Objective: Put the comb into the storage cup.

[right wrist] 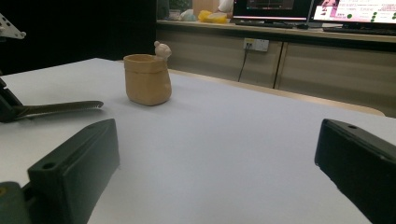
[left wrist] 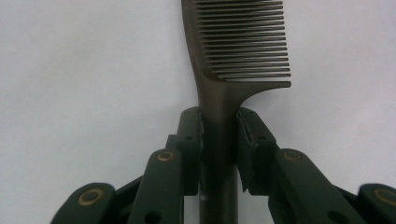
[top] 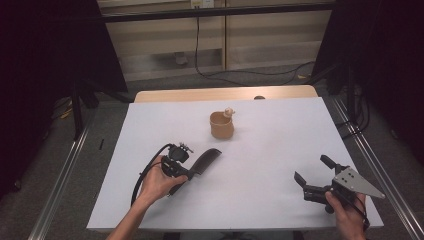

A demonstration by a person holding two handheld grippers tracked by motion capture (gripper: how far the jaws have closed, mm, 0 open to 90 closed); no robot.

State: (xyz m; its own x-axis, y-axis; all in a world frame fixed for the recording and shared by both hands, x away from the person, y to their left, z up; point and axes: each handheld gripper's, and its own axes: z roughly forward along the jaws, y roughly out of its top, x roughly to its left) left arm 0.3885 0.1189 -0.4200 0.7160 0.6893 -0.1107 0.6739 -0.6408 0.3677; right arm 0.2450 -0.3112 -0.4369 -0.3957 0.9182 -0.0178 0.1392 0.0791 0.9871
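A dark comb [top: 205,162] lies low over the white table sheet [top: 260,150], left of centre. My left gripper [top: 192,172] is shut on its handle; in the left gripper view both jaws press the comb [left wrist: 219,100] handle just below the teeth, at my left gripper [left wrist: 218,126]. A tan cup [top: 221,125] with a small pale figure on its rim stands upright at the middle back. The right gripper [top: 314,168] rests at the front right, open and holding nothing. From the right gripper view, the cup [right wrist: 146,79] and the comb [right wrist: 60,108] sit far beyond my right gripper [right wrist: 217,154].
The white sheet covers a wooden table [top: 225,93] whose far edge shows. Metal rails [top: 65,170] run along both sides, and dark curtains hang left and right. A counter with monitors [right wrist: 355,11] stands beyond the table.
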